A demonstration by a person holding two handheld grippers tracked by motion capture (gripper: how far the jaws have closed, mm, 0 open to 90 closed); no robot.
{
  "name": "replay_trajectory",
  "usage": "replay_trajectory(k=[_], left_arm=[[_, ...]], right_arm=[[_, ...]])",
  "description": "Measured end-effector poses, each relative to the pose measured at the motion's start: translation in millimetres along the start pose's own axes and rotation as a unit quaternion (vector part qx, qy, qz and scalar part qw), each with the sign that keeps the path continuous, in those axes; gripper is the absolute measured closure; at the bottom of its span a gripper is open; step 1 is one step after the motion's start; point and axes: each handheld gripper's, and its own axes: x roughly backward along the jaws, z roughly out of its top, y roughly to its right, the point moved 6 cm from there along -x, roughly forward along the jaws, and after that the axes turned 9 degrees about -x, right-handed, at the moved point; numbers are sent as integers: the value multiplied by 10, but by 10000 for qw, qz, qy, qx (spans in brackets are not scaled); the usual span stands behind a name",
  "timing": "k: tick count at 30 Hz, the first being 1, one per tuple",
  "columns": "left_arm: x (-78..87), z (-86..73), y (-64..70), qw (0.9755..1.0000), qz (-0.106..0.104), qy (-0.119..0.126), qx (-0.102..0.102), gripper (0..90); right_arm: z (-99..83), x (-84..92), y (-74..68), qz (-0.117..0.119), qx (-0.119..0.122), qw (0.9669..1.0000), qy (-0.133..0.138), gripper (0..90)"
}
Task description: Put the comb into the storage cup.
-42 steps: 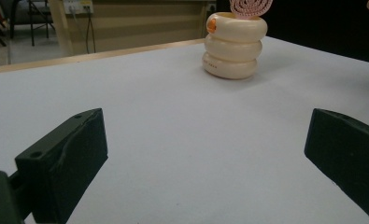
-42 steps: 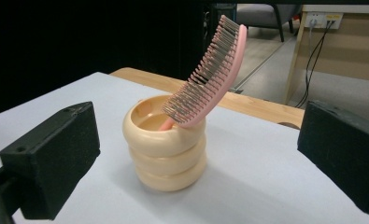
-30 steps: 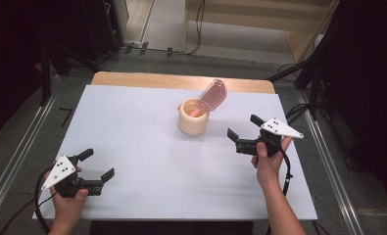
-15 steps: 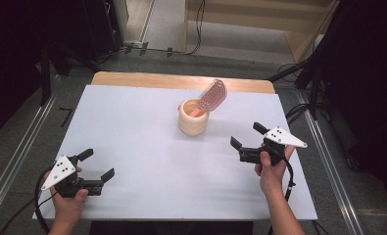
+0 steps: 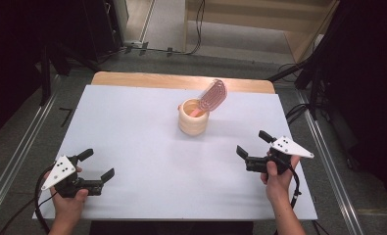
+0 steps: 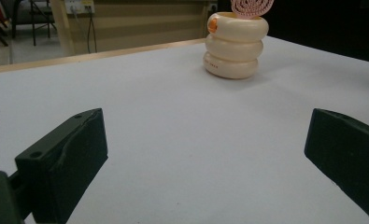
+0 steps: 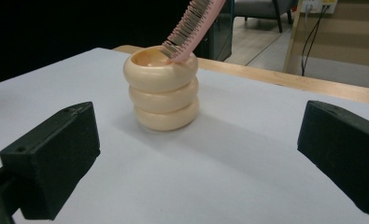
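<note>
My right tool [image 5: 256, 152] sits at about four o'clock on the table [image 5: 132, 127], jaws spread wide with nothing between them, the hand [image 5: 275, 172] behind it low near the front edge. In the right gripper view both black jaws frame bare white surface, and the cream ribbed holder [image 7: 162, 91] stands beyond them, nearer the left jaw, well apart from either.

My left tool [image 5: 99, 168] is at about seven o'clock, close to the front left corner — jaws also wide, gripping nothing, resting in my left hand [image 5: 69, 201]. In the left gripper view the holder [image 6: 234, 45] shows far off toward one o'clock, clear of both jaws.

The holder [image 5: 193, 117] stands upright a little past the table's centre, toward twelve o'clock. A pink comb-like brush [image 5: 213, 96] sits in it, handle down inside the rim, head leaning out toward one o'clock. In the right gripper view its teeth [image 7: 188, 22] face down over the holder's rim.

Beyond the table's far edge, a wooden strip [image 5: 181, 82], then grey floor with cables.
</note>
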Motion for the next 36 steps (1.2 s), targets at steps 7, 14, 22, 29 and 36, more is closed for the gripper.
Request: replay_trajectory(k=[7, 14, 22, 29, 36], left_arm=[[-1, 0, 1, 10000, 2, -3, 1, 0], [-2, 0, 1, 10000, 9, 0, 3, 0], [1, 0, 0, 10000, 12, 3, 1, 0], [0, 2, 0, 10000, 5, 20, 3, 0], [1, 3, 2, 10000, -7, 23, -3, 0]], right_arm=[[-114, 118, 88, -82, -61, 9999, -4, 0], [-194, 223, 143, -131, -77, 9999, -7, 0], [-298, 323, 209, -201, -130, 9997, 2, 0], [-351, 408, 253, -189, -143, 9997, 70, 0], [-423, 477, 307, -200, -142, 9996, 107, 0]])
